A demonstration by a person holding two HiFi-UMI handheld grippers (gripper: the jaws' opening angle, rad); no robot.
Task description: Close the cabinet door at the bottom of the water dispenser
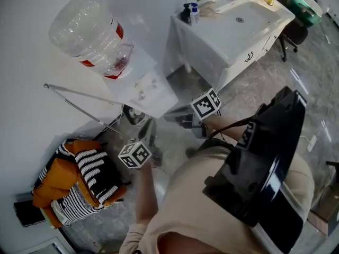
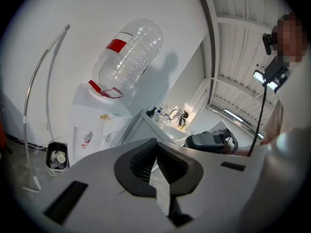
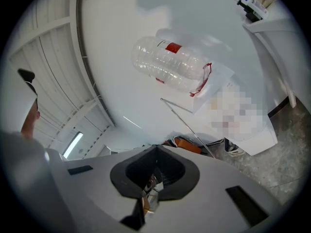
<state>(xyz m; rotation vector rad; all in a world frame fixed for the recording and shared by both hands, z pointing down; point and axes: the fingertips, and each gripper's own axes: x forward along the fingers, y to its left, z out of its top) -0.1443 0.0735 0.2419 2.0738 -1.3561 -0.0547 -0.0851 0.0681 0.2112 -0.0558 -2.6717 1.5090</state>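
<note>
Two tongs are in my feeds, and both are clenched on nothing. In the left gripper view the left tongs [image 2: 156, 144] have their dark ribbed pads meeting at the tip, with only floor and background showing through the slit below. In the right gripper view the right tongs [image 3: 155, 148] stand the same way, tips together and nothing caught between them.

From the head view I look steeply down on the water dispenser [image 1: 144, 88]. It stands against the white wall, with a clear water bottle [image 1: 90, 33] with a red label upended on top of it. Both tongs hover in front of it, near its base but apart from it, the left one lower in that view and the right one beside it.

The cabinet door is at the foot of the dispenser. In the left gripper view my own tongs cut off that lower front, and a mosaic patch covers part of it in the right gripper view. I cannot tell whether the door stands open or closed.

Left of the dispenser a thin metal rod [image 1: 79, 100] leans out from the wall. Below the rod a heap of orange and striped cloth [image 1: 79, 179] lies on the floor. A small bin [image 2: 57, 158] holding cups sits just beside the dispenser's base. To the right of the dispenser stands a white washbasin [image 1: 238, 23] with small bottles [image 1: 189, 12] on its corner.
</note>
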